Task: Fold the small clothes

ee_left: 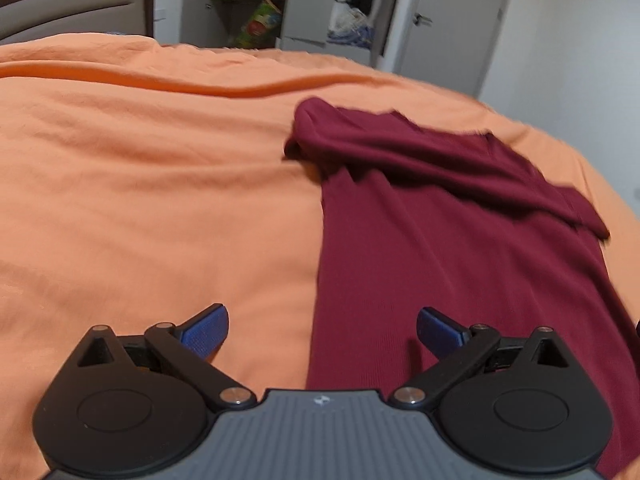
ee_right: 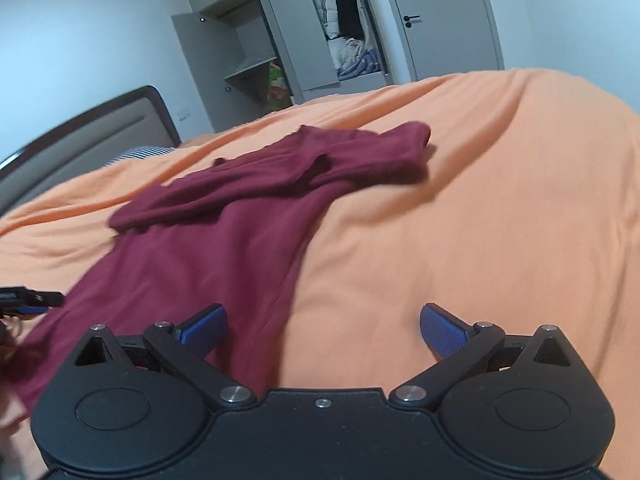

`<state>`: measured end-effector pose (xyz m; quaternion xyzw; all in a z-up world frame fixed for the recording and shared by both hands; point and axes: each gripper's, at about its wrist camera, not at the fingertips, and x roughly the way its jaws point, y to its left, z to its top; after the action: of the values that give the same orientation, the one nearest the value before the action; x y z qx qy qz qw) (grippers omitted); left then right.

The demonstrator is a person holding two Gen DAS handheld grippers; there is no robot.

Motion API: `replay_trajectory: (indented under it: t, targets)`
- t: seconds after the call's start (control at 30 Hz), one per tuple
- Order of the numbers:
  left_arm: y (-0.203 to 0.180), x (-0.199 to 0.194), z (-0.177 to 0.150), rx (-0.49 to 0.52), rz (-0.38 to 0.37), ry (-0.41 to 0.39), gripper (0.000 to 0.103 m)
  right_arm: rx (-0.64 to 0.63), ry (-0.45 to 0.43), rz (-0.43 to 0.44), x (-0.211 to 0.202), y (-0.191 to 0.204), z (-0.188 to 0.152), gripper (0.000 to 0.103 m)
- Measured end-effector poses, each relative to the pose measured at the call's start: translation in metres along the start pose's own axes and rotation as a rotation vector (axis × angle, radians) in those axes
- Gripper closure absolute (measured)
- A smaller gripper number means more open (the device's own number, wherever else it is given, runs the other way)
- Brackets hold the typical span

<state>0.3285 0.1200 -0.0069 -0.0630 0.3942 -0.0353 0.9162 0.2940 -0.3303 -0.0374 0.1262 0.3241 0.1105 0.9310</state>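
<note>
A dark red shirt (ee_left: 440, 240) lies on the orange bed cover, its sleeves folded across the upper body. My left gripper (ee_left: 322, 332) is open above the shirt's near left edge, its blue pads (ee_left: 208, 330) holding nothing. In the right wrist view the same shirt (ee_right: 200, 248) runs from the lower left toward the middle. My right gripper (ee_right: 323, 330) is open over the shirt's near right edge and bare cover, with nothing between its pads (ee_right: 442, 330). At the left border a bit of the left gripper (ee_right: 32, 300) shows.
The orange bed cover (ee_left: 140, 200) spreads wide to the left, and to the right in the right wrist view (ee_right: 480, 220). A padded headboard (ee_right: 80, 144) stands at one end. Beyond the bed are an open wardrobe (ee_right: 344, 28) with clothes and a closed door (ee_right: 440, 20).
</note>
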Motion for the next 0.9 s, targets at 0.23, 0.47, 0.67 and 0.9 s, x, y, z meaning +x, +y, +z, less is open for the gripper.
replay_trajectory:
  t: [0.23, 0.47, 0.67, 0.9]
  targets:
    - [-0.011, -0.018, -0.024, 0.122, 0.022, 0.036, 0.001, 0.007, 0.046, 0.083, -0.031, 0.024, -0.029, 0.001]
    - [-0.01, -0.03, -0.03, 0.114, -0.061, 0.06, 0.057, 0.02, 0.007, 0.063, -0.041, 0.043, -0.051, 0.051]
    - [-0.011, -0.039, -0.028, 0.06, -0.09, 0.062, 0.096, 0.044, -0.014, 0.029, -0.047, 0.043, -0.053, 0.098]
    - [-0.018, -0.09, -0.028, 0.059, -0.117, -0.008, 0.097, 0.03, -0.08, 0.045, -0.089, 0.044, -0.035, 0.099]
